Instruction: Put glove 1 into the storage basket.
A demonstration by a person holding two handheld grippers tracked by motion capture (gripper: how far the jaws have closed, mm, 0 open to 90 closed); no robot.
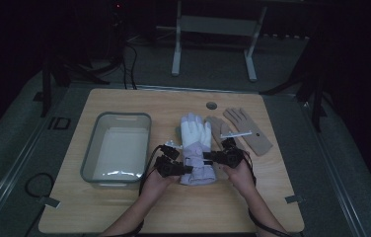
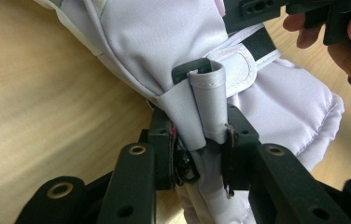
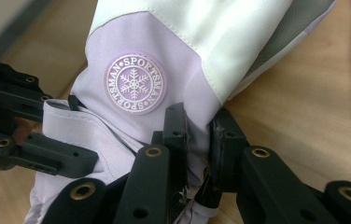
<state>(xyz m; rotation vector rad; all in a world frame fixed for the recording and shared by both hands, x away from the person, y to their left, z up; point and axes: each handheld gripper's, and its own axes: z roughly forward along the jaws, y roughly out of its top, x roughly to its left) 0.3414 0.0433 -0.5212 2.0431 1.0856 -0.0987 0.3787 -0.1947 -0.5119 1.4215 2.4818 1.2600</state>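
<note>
At the near edge of the wooden table (image 1: 124,207), two forearms coming in from below, one gripper in each hand. Left gripper (image 1: 186,169) clamped on the near left edge of the lilac and white ski glove (image 1: 197,148), at the cuff; seen up close in the left gripper view, left gripper (image 2: 200,140) pinching a grey strap loop and the fabric beneath it, pads pressed tight on the cloth (a black buckle just above the pinch). Right gripper (image 1: 208,157) closed on the opposite side of the same cuff; in the right gripper view, right gripper (image 3: 199,135) nipping a fold of lilac fabric just below a round snowflake badge (image 3: 135,84). Glove lying palm-down in the middle of the table, fingers pointing away from the person, cuff end toward the hands and bunched between the two grips. Just left of the glove, a clear plastic bin (image 1: 91,148) with a pale bottom. Just beyond and to the right, a pair of tan knit gloves (image 1: 247,129) lying flat, partly overlapped, near the ski glove's fingers. Farther back, a small round hole (image 1: 211,105) in the tabletop, then dark floor and the legs of a white frame (image 1: 176,54).
</note>
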